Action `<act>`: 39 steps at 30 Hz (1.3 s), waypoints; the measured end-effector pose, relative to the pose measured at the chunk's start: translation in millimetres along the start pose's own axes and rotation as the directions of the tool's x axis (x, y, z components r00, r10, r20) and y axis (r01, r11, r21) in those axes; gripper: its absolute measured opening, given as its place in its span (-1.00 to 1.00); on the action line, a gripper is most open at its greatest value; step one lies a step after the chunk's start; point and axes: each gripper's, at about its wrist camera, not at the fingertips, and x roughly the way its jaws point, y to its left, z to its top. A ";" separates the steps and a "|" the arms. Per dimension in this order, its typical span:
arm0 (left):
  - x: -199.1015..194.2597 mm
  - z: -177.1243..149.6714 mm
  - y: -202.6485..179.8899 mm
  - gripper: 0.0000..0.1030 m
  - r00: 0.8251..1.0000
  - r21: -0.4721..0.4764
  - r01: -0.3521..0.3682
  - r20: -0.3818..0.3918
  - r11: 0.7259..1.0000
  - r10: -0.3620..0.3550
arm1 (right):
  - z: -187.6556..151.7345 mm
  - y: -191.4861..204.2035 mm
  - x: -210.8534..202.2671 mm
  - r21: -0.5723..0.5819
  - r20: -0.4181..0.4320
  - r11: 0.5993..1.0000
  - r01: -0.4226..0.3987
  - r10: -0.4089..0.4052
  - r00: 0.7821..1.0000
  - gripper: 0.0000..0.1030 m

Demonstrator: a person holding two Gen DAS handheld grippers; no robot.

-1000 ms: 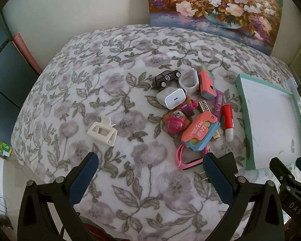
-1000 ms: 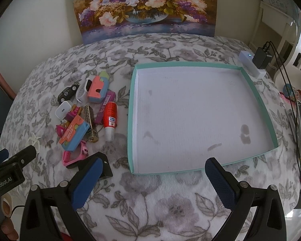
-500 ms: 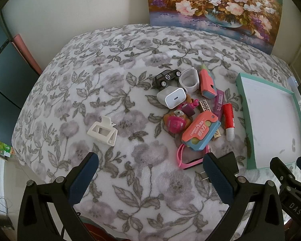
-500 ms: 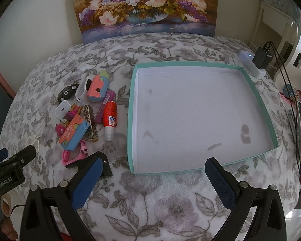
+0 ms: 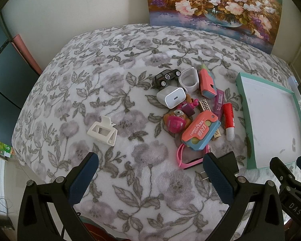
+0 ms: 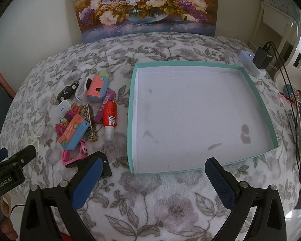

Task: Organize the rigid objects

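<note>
Floral blanket [image 5: 130, 180] — both tongs [image 5: 150, 172] [image 6: 153, 175] wide, empty.

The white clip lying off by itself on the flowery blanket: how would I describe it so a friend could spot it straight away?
Start at the teal-rimmed tray, then cross the heap of toys beside it. Beyond them, alone on the blanket, lies the white clip: an open rectangular frame, the only piece touching nothing else.
</note>
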 end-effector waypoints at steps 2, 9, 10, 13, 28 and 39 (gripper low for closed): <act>0.2 0.2 -0.2 1.00 1.000 -0.001 0.000 -0.001 1.000 0.000 | -0.1 0.7 0.1 -0.001 0.000 1.000 0.000 0.000 1.000 1.00; 0.1 0.5 -0.9 1.00 1.000 -0.001 -0.001 -0.001 1.000 0.001 | -0.4 0.8 0.6 -0.002 -0.002 1.000 0.002 -0.002 1.000 1.00; 0.0 0.5 -1.0 1.00 1.000 -0.001 0.000 -0.001 1.000 0.000 | -1.2 0.5 0.9 -0.002 -0.001 1.000 0.002 -0.002 1.000 1.00; 0.3 -0.5 0.9 1.00 1.000 -0.005 0.009 0.000 1.000 -0.009 | -1.4 1.7 -0.6 -0.009 0.005 1.000 -0.006 0.006 1.000 1.00; 18.3 0.9 73.4 1.00 0.999 -0.166 0.008 -0.039 0.986 -0.015 | 0.5 71.2 8.8 -0.169 -0.072 0.978 -0.121 0.110 0.991 1.00; 55.5 -5.7 114.0 1.00 0.993 -0.236 0.026 -0.103 0.971 -0.052 | -8.9 101.3 44.2 -0.232 -0.184 0.963 -0.137 0.095 0.978 1.00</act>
